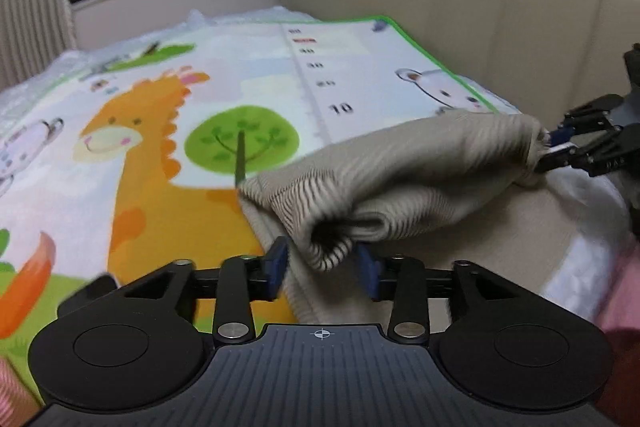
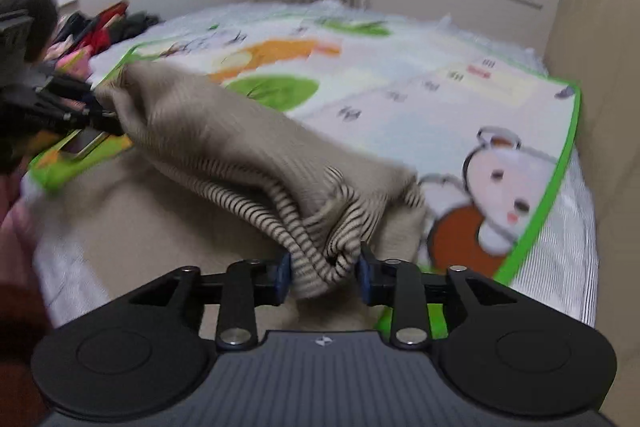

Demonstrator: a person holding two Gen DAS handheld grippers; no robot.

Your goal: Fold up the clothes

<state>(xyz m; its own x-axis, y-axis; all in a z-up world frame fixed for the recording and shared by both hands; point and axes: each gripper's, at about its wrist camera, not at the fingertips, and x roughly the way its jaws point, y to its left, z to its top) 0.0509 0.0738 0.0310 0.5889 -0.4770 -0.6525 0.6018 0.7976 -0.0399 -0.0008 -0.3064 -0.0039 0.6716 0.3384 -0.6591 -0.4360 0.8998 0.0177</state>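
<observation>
Both tongs point forward over the play mat (image 1: 248, 75): left tongs (image 1: 323, 269) and right tongs (image 2: 325, 273) each clamped on one end of the beige ribbed garment (image 1: 400, 167), bunched and lifted between them at 12 o'clock, its lower part on the mat.

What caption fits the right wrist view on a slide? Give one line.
Right tool and left tool each grip an end of a beige ribbed garment, lifted over a cartoon animal mat.
</observation>
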